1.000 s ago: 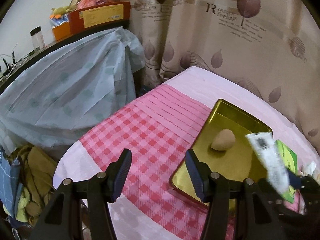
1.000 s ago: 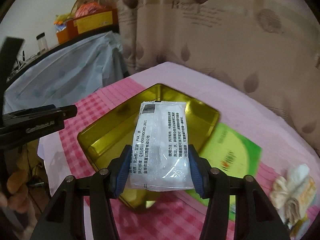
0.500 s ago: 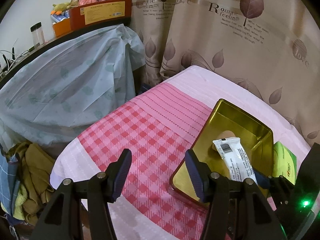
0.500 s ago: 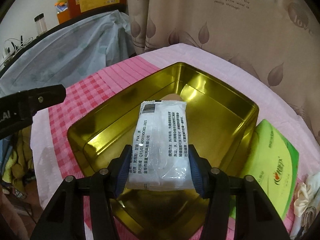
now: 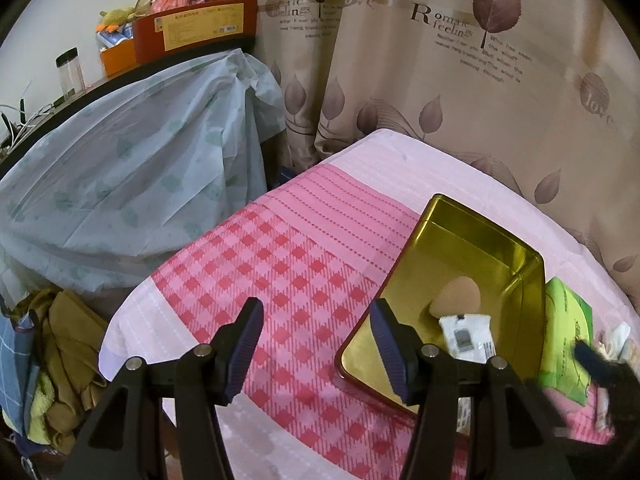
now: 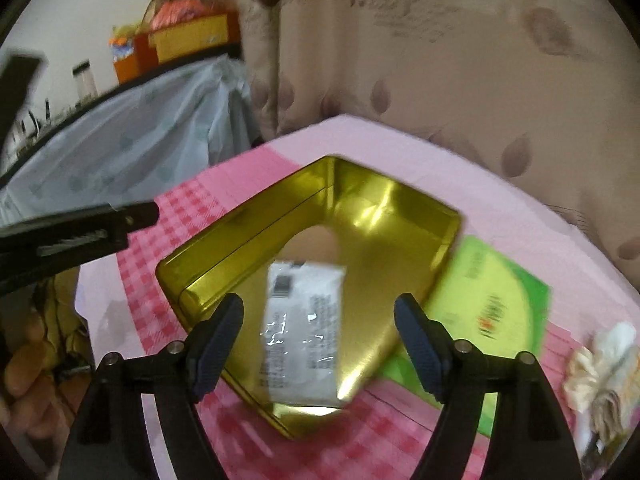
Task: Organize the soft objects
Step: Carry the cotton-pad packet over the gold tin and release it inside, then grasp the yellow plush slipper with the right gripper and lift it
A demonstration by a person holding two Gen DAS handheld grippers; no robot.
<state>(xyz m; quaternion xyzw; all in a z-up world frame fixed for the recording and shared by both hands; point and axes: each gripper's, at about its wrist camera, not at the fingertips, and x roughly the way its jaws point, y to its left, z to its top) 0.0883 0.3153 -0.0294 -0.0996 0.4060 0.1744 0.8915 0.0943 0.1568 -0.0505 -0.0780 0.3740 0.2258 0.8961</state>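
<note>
A gold metal tin [image 6: 224,264] [image 5: 404,280] stands on the pink checked cloth. Inside it lie a beige soft lump [image 6: 316,242] [image 5: 458,296] and a white printed packet [image 6: 302,328] [image 5: 466,336]. My right gripper [image 6: 318,340] hangs above the tin's near side with its jaws opening; the packet lies below and between them, and no pad touches it. Left of the tin, my left gripper [image 5: 316,344] is open over the cloth, with nothing between its fingers. The right gripper's tip [image 5: 596,364] shows at the right edge of the left wrist view.
A green packet [image 6: 492,308] [image 5: 568,332] lies right of the tin, with a cream fabric bundle [image 6: 604,372] beyond it. A leaf-print curtain [image 5: 440,60] hangs behind the table. A covered shelf [image 5: 120,184] stands to the left, clothes [image 5: 60,344] piled below it.
The right gripper's jaws have spread and let go of the white packet, which now lies in the tin. The right gripper has drawn back from the tin. The left gripper has not moved.
</note>
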